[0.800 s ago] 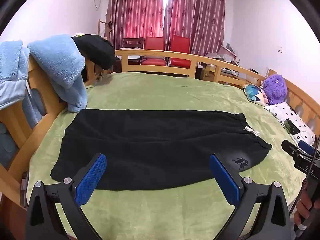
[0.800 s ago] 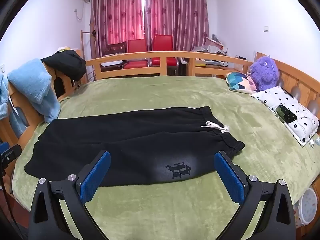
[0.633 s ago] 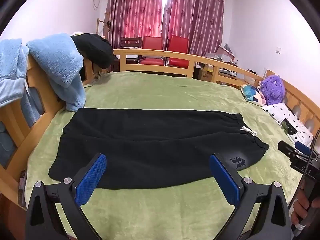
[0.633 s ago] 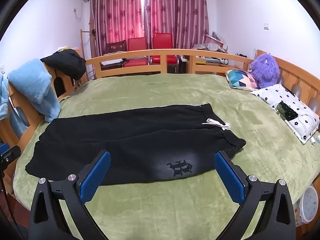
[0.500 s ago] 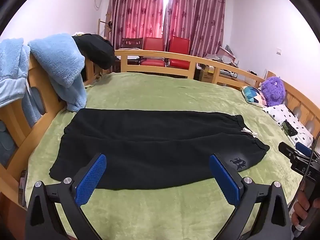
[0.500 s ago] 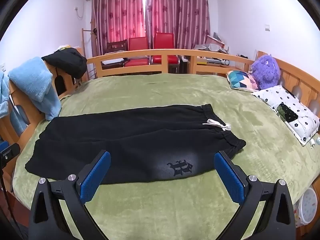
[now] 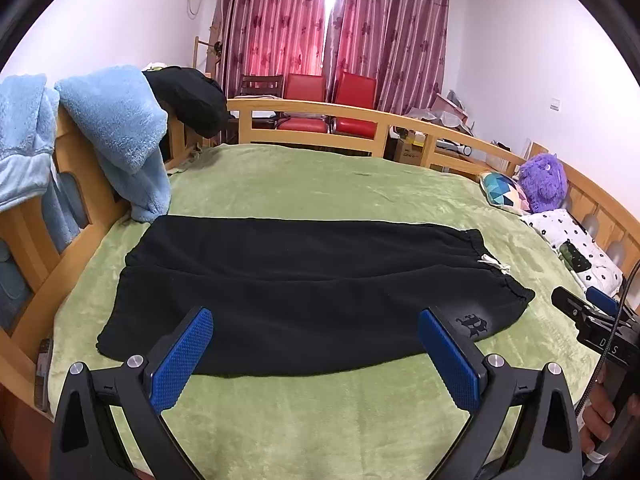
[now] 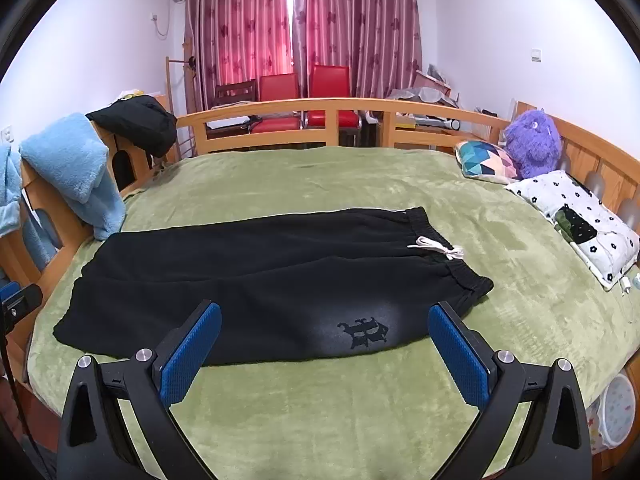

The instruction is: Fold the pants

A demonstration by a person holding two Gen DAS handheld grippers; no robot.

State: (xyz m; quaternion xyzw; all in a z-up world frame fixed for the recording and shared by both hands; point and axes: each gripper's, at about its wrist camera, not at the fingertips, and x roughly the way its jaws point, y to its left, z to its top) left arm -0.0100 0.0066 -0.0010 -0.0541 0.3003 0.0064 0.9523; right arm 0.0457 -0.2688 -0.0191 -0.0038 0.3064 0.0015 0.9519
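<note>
Left wrist view
Pants: the black fleece pants (image 7: 304,292) lie flat across the green plush bed cover (image 7: 320,188), waistband to the right, leg ends to the left.
Writing: a dark gothic letter logo (image 7: 473,325) sits on the near hip; it looks like an "R" but I can't read it for sure. White drawstring (image 7: 495,263) knotted at the waistband.
Left hand-held gripper (image 7: 316,354): blue-padded jaws spread wide apart, nothing between them, hanging over the near edge of the pants and angled down at the bed.
Right edge: the other hand-held gripper's black body carries the letters "D S"; a hand (image 7: 600,420) grips its handle.
Surroundings: light blue fleece garment (image 7: 116,136) draped over the wooden bed rail (image 7: 320,110); purple plush toy (image 7: 543,182) at the far right.
Change: hardly any; the pants sit a touch lower and further left in frame than moments ago.

Right wrist view
Pants: same black pants (image 8: 264,280), now seen from the waistband end; logo (image 8: 363,333) dead centre between the jaws, drawstring (image 8: 438,247) beyond.
Right hand-held gripper (image 8: 324,354): jaws wide apart and empty, tilted down over the near hem, clear of the fabric.
Surroundings: white flower-print pillow (image 8: 576,220) on the right, red chairs (image 8: 304,92) before the pink curtains (image 8: 304,28).
Change: the view matches the earlier frames almost exactly.
</note>
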